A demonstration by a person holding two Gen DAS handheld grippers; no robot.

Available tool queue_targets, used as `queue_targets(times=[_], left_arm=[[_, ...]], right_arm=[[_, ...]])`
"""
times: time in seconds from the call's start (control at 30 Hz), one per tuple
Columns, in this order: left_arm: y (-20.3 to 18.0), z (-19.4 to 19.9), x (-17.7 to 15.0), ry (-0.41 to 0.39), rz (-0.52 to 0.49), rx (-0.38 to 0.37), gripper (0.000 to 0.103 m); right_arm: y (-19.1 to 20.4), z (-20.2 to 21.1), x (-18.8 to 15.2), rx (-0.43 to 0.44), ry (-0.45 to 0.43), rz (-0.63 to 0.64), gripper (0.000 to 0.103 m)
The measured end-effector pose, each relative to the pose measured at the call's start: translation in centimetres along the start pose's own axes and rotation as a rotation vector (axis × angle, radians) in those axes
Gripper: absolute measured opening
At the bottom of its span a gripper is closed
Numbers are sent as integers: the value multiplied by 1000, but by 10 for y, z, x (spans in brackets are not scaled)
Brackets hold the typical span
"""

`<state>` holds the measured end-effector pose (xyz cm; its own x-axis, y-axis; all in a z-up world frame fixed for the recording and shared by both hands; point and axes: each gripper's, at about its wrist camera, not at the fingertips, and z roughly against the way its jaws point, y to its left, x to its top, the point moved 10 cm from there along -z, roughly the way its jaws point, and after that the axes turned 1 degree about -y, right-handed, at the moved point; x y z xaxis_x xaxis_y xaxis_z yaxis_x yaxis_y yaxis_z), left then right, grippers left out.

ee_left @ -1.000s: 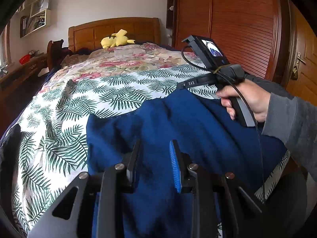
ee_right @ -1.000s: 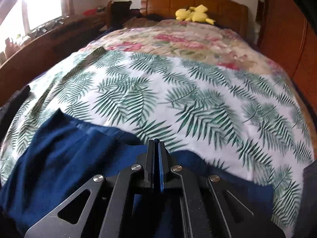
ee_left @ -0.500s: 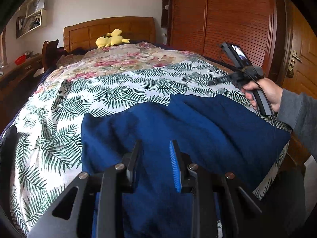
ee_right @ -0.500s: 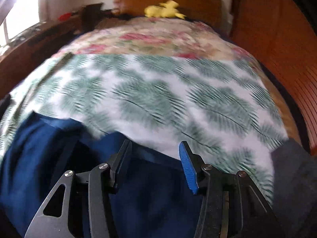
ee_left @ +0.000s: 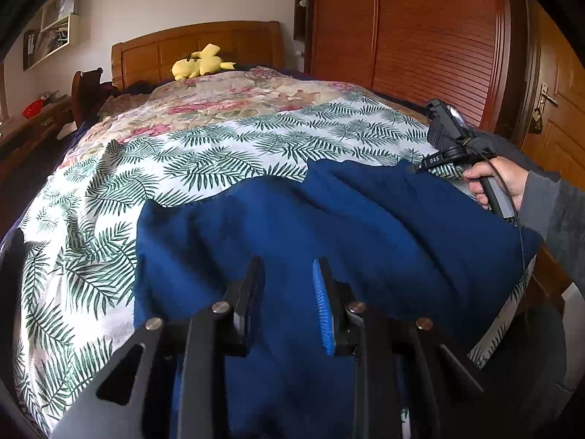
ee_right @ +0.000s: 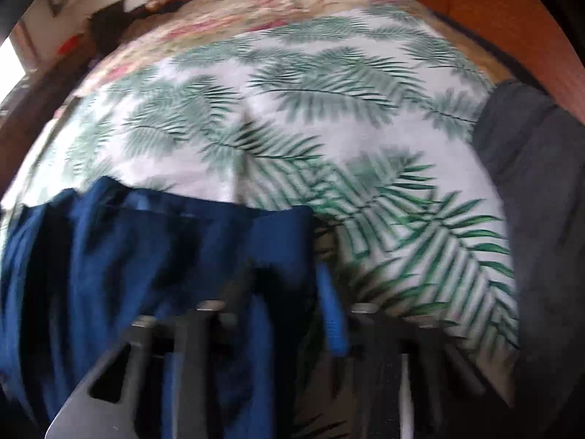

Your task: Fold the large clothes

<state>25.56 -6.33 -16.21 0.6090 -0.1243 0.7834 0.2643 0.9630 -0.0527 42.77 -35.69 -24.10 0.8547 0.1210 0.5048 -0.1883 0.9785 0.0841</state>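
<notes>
My left gripper (ee_left: 287, 292) has its fingers spread, with nothing between them, hovering over the blue garment (ee_left: 329, 226). My right gripper (ee_right: 289, 292) also shows its fingers parted, though that view is blurred; the garment's right edge runs between them. The garment lies spread across the near end of the palm-leaf bedspread (ee_left: 219, 146). In the left view my right hand (ee_left: 501, 179) holds its gripper at the garment's far right corner. A yellow plush toy (ee_left: 199, 64) sits by the headboard (ee_left: 190, 47).
</notes>
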Motion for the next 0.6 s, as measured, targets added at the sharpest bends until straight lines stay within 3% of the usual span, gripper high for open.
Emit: queue_targets(times=[0.1,0.17,0.23,0.4,0.5,0.6], left_arm=[[-1,-3,-1,5,-2,5,25],[-3,-3,-1,6,0,7,25],[-6,-2,-2,4,3,7,25],[-16,4,-2,-11,-10,15,25],[-23,10,-3,-22,-14,20,25],[-30,15,-5,-24,-16,18,25]], right_arm=[[7,13,9,-57,-70,93,1],[-7,28,19,-173,-131,69,0],[-16,36,24,-215,-158,41,0],[-17,44,19,-223,-130,69,1],[-17,59,14,-218,-152,90,14],[-4,83,0,-188,-190,140,19]])
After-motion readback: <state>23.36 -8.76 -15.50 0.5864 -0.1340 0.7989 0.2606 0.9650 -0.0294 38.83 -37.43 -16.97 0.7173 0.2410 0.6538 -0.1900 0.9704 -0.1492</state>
